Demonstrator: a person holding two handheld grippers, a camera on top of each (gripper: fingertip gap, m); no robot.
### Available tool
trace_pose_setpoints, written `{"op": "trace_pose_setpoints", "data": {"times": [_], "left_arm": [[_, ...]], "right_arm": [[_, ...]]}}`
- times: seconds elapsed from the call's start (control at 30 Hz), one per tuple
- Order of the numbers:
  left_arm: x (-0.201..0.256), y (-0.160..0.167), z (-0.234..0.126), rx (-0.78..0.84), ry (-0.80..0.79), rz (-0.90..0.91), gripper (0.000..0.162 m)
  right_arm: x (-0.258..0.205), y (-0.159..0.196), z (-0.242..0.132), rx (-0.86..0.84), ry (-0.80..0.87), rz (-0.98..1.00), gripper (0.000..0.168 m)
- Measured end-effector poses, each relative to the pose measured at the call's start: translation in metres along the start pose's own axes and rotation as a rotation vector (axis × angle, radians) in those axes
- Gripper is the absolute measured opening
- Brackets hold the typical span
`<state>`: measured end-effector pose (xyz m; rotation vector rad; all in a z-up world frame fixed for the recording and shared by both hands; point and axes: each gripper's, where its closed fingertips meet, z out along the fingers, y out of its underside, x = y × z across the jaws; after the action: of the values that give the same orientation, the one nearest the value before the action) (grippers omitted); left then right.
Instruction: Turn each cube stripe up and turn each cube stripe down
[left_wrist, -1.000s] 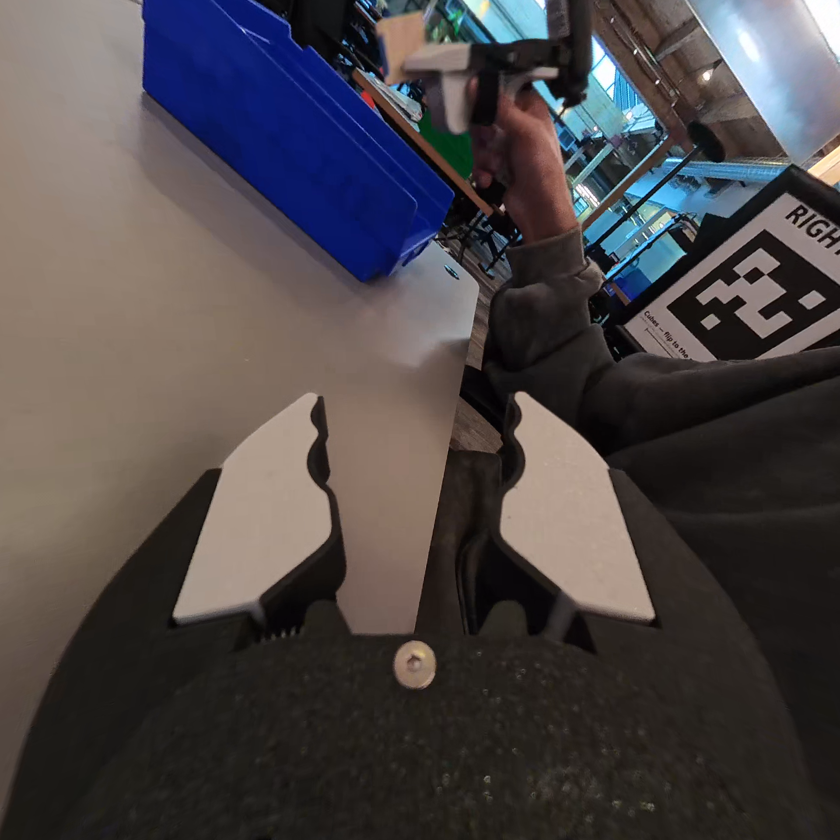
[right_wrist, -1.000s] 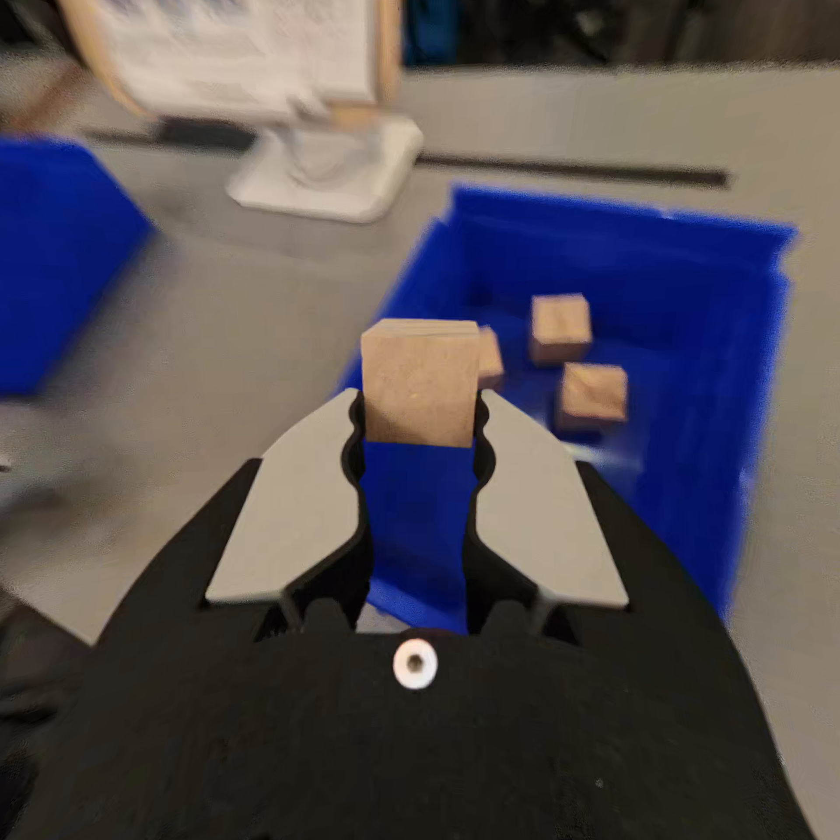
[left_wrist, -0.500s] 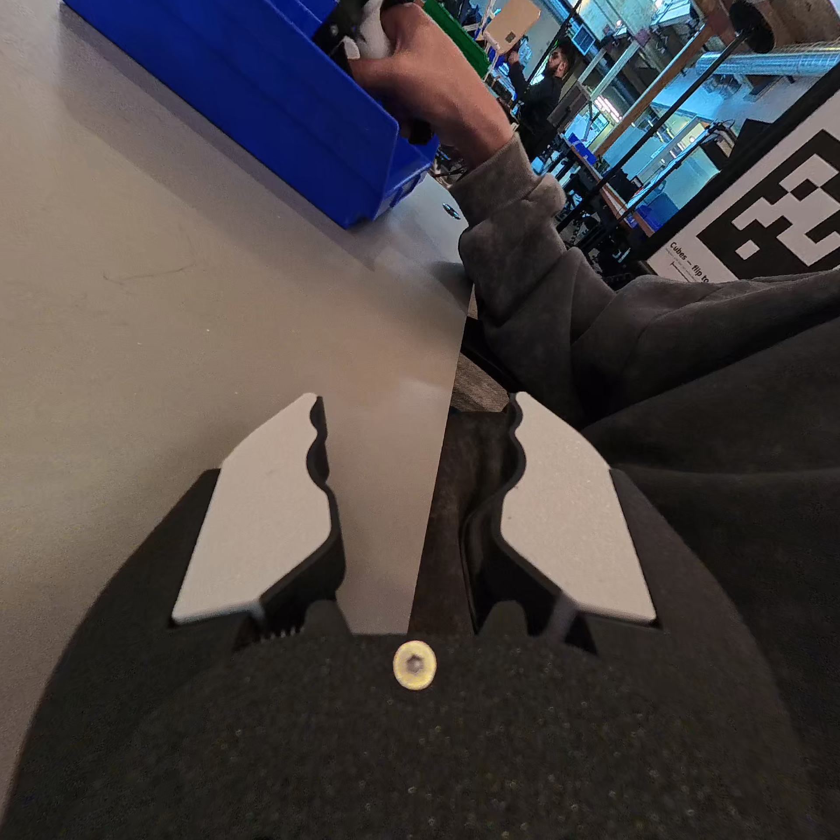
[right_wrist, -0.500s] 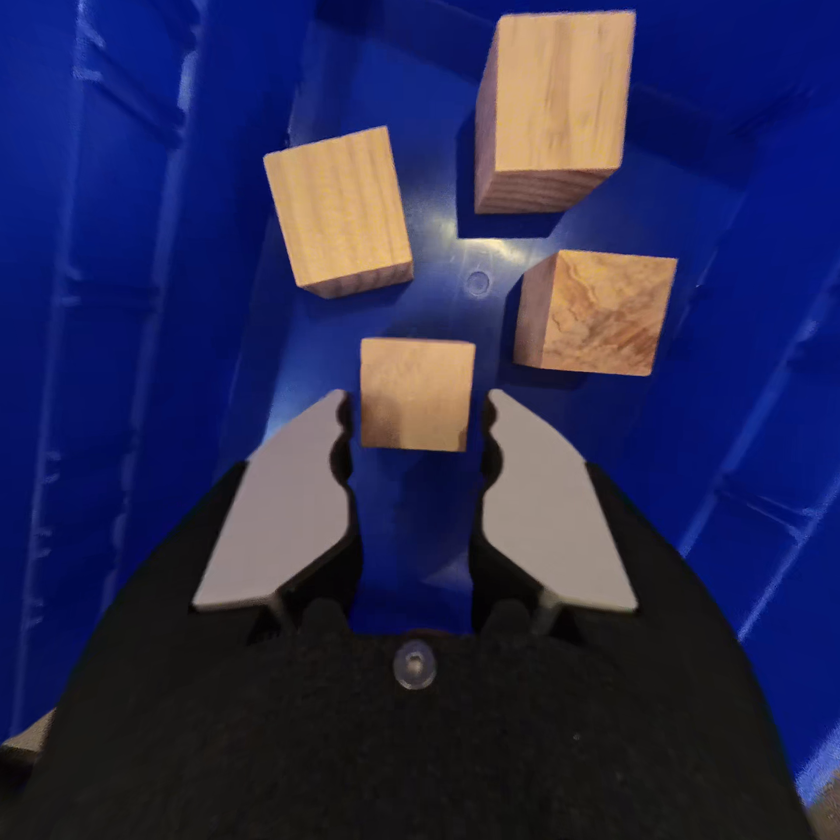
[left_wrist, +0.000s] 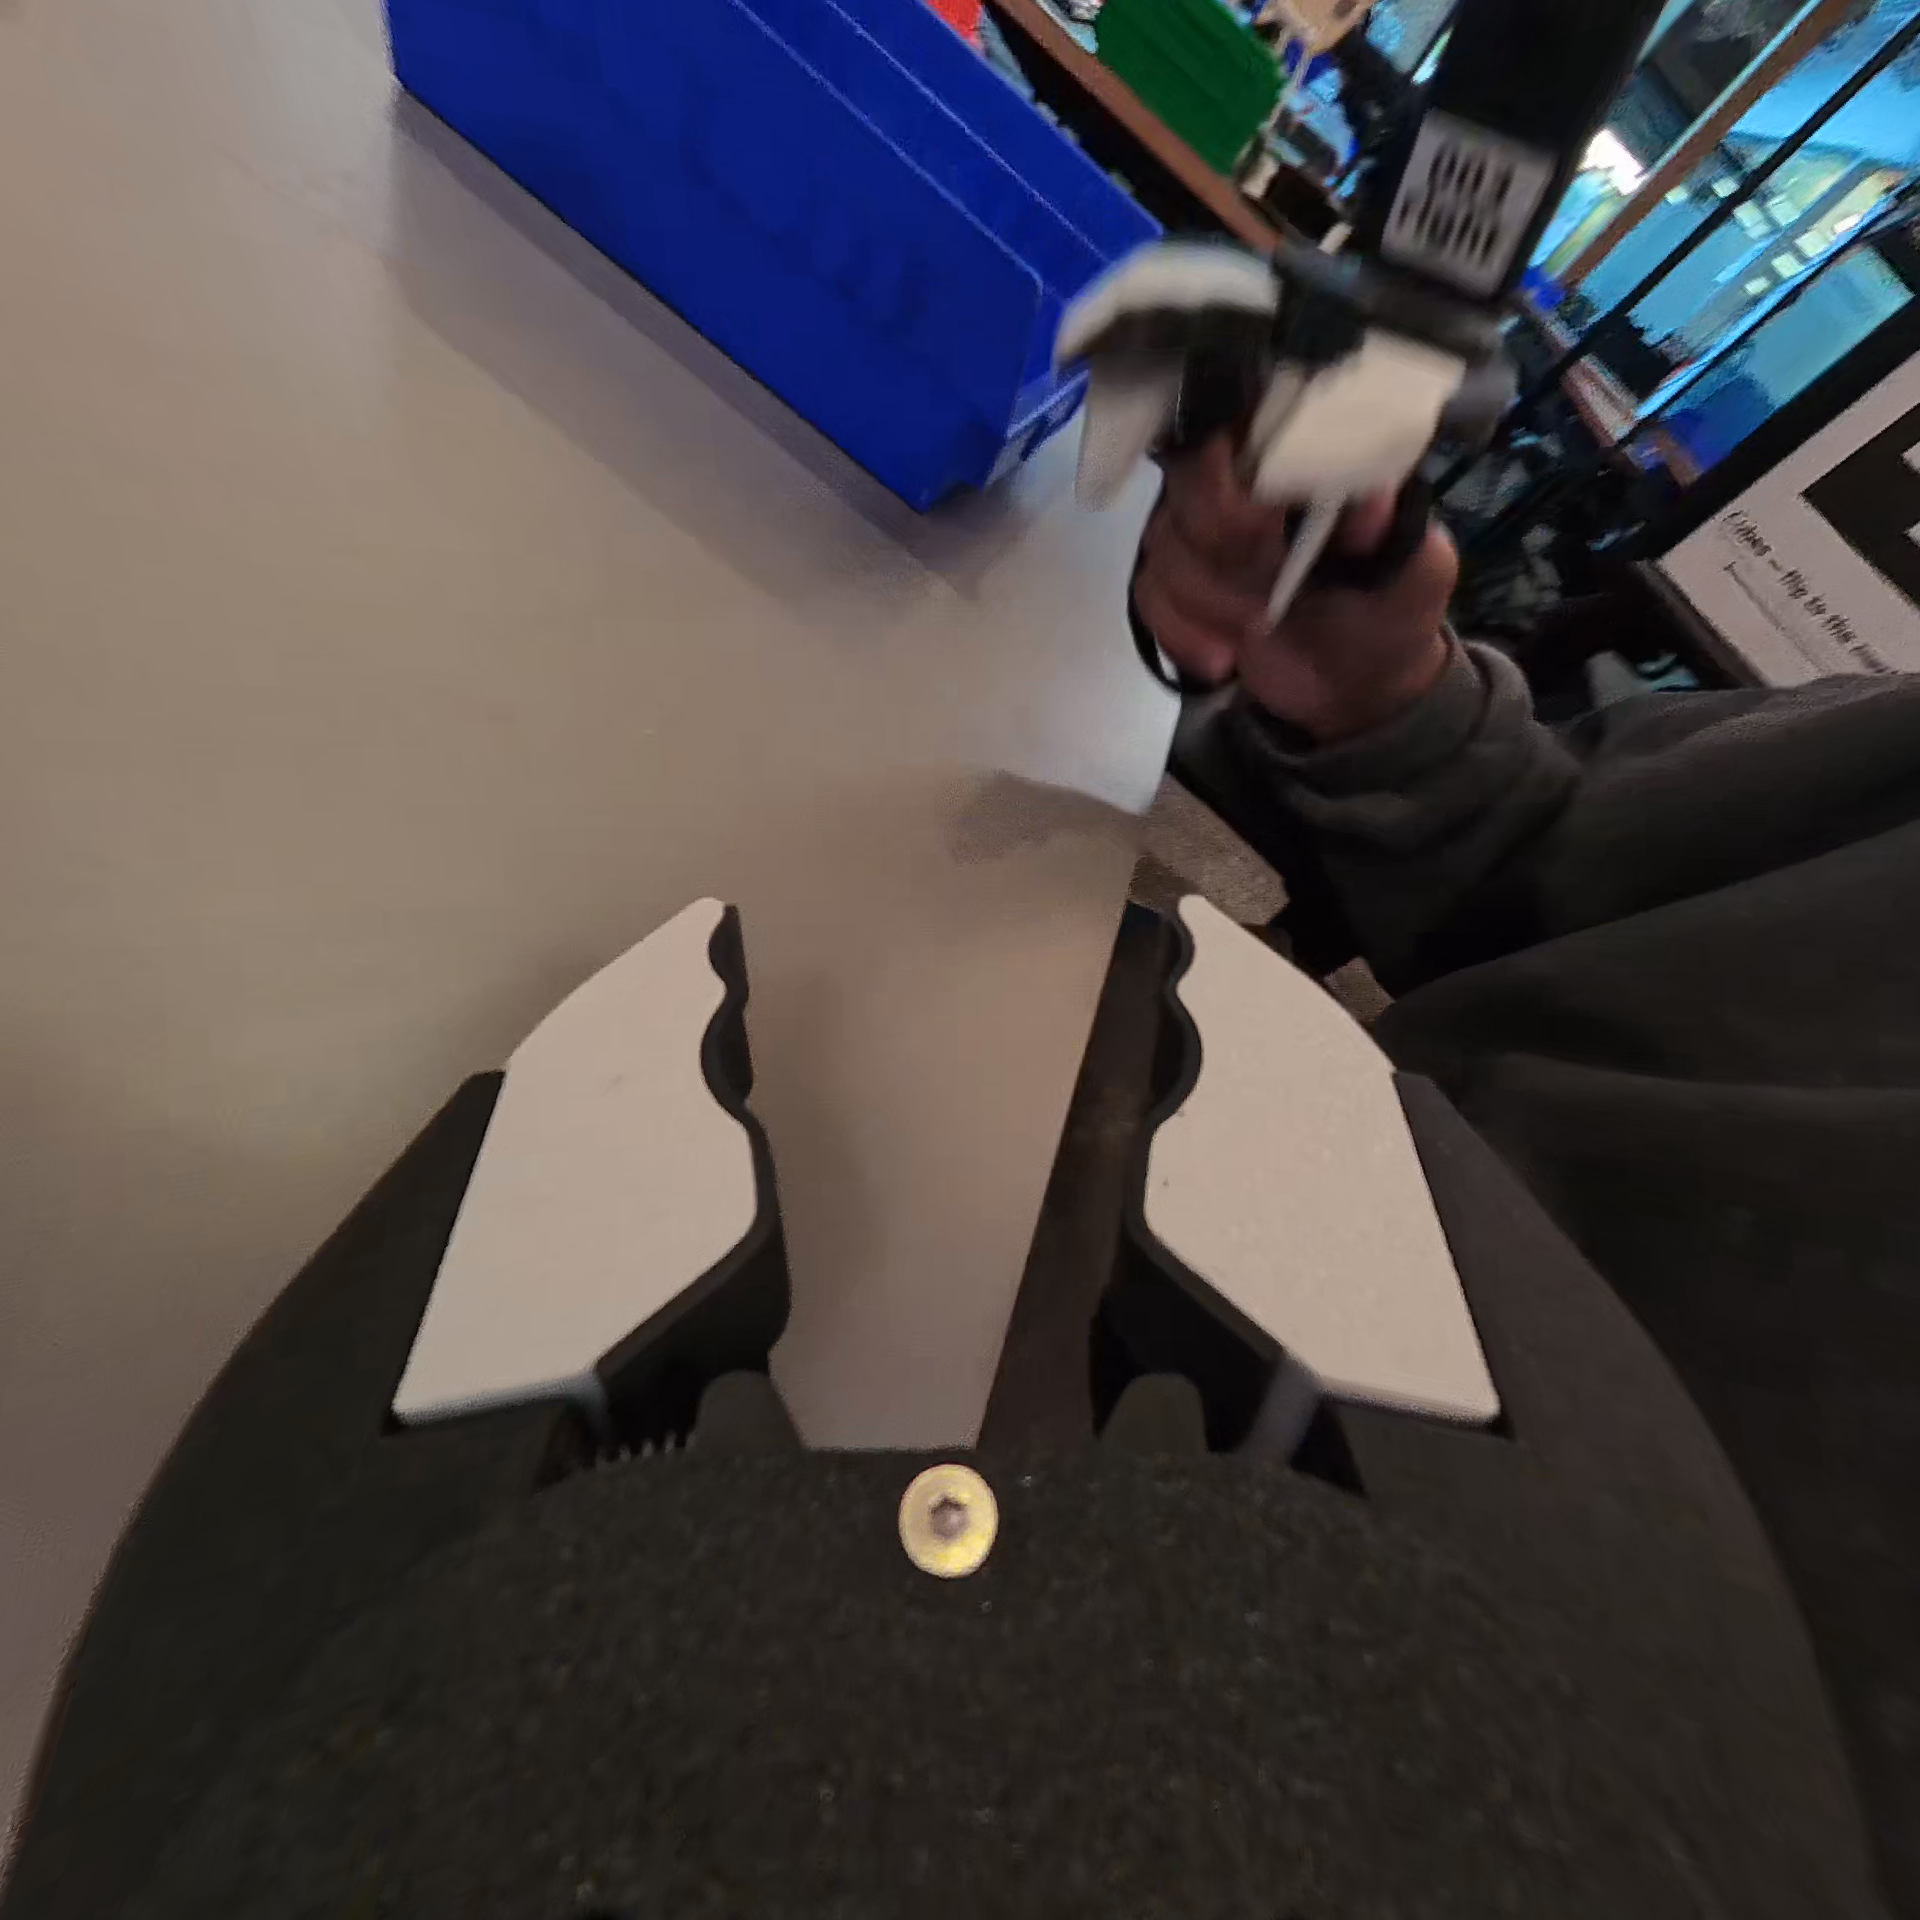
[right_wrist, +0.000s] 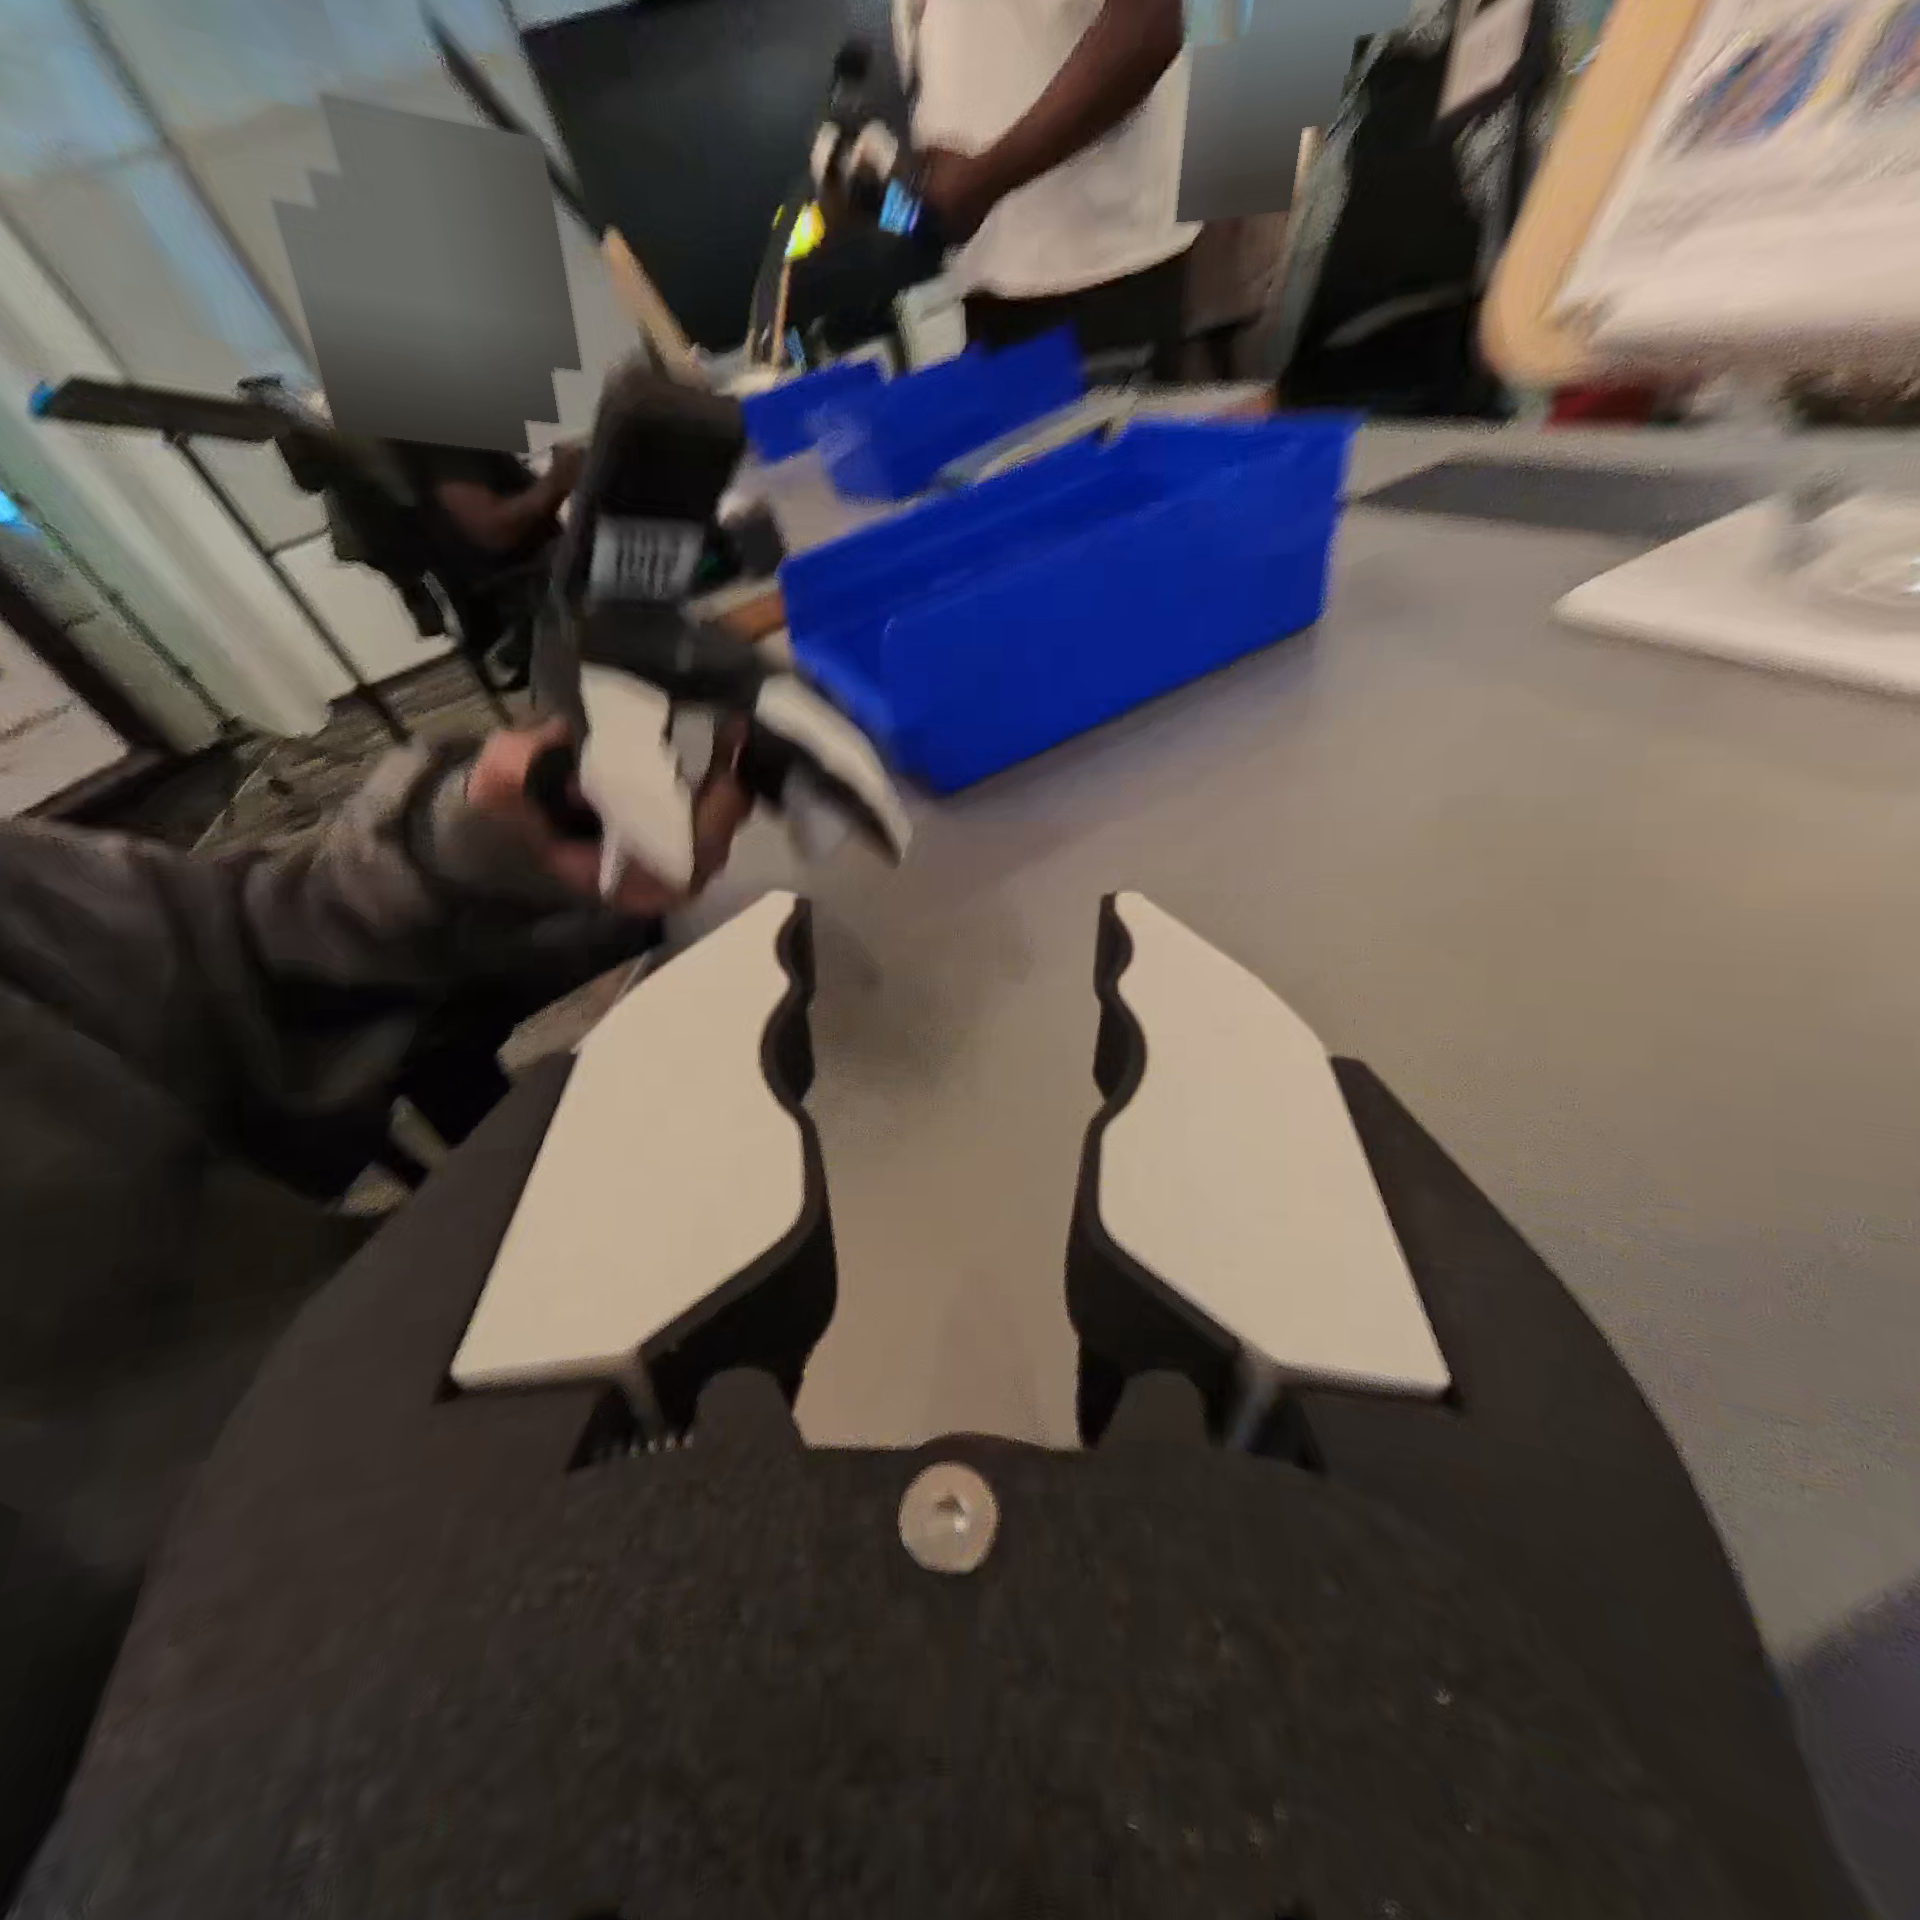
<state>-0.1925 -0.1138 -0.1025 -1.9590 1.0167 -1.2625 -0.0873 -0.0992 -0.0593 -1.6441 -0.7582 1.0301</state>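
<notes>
- Left gripper (left_wrist: 956, 935) hangs over the grey worktop (left_wrist: 416, 727), jaws apart, empty.
- Right gripper (right_wrist: 951, 925): jaws wide, nothing held, blue bin (right_wrist: 1091, 613) ahead.

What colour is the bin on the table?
Blue; the bin shows best in the right wrist view.

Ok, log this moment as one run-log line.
left gripper: open, empty | right gripper: open, empty, over grey table | blue plastic bin: beyond | cubes: not visible
</notes>
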Motion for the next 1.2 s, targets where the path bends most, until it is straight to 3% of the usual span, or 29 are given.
{"op": "trace_pose_setpoints", "data": {"times": [0.13,0.23,0.33,0.5,0.7,0.83,0.87,1.0,1.1,1.2], "left_arm": [[-0.035,-0.039,-0.066,0.017,-0.243,0.114,0.072],[-0.092,-0.067,-0.119,-0.102,-0.428,0.201,0.071],[-0.164,-0.091,-0.149,-0.262,-0.528,0.378,0.062],[-0.270,-0.084,-0.161,-0.614,-0.513,0.432,0.068],[-0.339,-0.071,-0.141,-0.850,-0.497,0.468,0.071],[-0.357,-0.058,-0.126,-0.922,-0.440,0.485,0.062],[-0.360,-0.055,-0.125,-0.947,-0.436,0.493,0.045],[-0.350,-0.051,-0.131,-0.974,-0.400,0.474,0.045],[-0.330,-0.062,-0.144,-0.901,-0.424,0.451,0.045],[-0.297,-0.089,-0.164,-0.723,-0.479,0.404,0.045]], "right_arm": [[-0.029,0.034,0.018,-0.121,-0.143,0.092,0.051],[-0.023,0.028,0.016,-0.093,-0.135,0.096,0.051],[-0.022,0.029,0.013,-0.090,-0.159,0.122,0.052],[-0.019,0.036,0.010,-0.090,-0.176,0.181,0.052],[-0.007,0.032,0.007,-0.058,-0.178,0.235,0.052],[-0.002,0.032,0.008,-0.048,-0.195,0.278,0.052],[-0.001,0.033,0.010,-0.051,-0.202,0.289,0.052],[-0.001,0.034,0.012,-0.066,-0.215,0.303,0.052],[-0.002,0.034,0.010,-0.072,-0.203,0.286,0.051],[-0.002,0.035,0.009,-0.078,-0.195,0.285,0.051]]}}
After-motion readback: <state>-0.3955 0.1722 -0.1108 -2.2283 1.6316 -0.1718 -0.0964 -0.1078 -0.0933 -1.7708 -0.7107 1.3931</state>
